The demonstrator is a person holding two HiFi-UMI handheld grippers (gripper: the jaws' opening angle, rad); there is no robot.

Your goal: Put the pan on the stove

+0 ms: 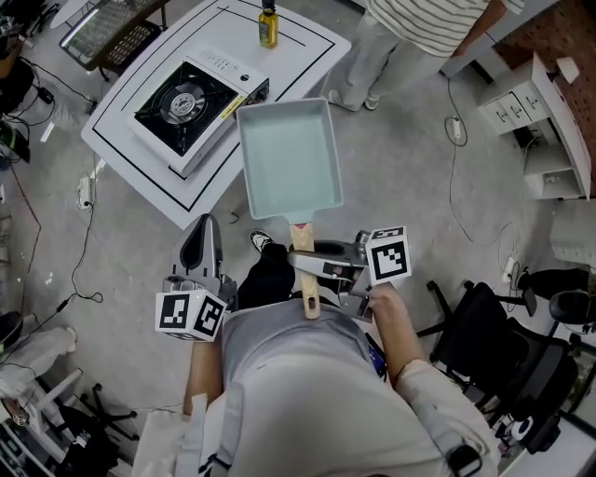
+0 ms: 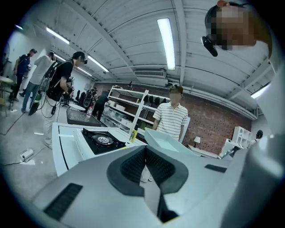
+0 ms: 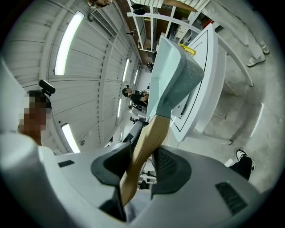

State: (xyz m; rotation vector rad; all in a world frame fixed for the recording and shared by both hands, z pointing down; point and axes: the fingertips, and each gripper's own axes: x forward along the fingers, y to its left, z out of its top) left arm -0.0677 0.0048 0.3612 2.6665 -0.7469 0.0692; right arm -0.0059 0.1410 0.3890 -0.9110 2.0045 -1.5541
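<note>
Gripping the wooden handle (image 1: 310, 303) of the pale rectangular pan (image 1: 289, 158) with the right gripper (image 1: 309, 265), jaws spread to the handle's width and pressing on both its sides; holding the pan level in the air, out ahead of the body, above the floor (image 1: 419, 168) at the near edge of the white table (image 1: 307, 47); not on the stove (image 1: 191, 107), but just to its right in the head view, overlapping the table's corner; closed on nothing with the left gripper (image 1: 200, 244), tips together, low at the left side and pointing toward the table; beyond the stove on the table, a yellow bottle (image 1: 268, 26); past the table's far edge, a person in a striped shirt (image 1: 424, 23), standing.
</note>
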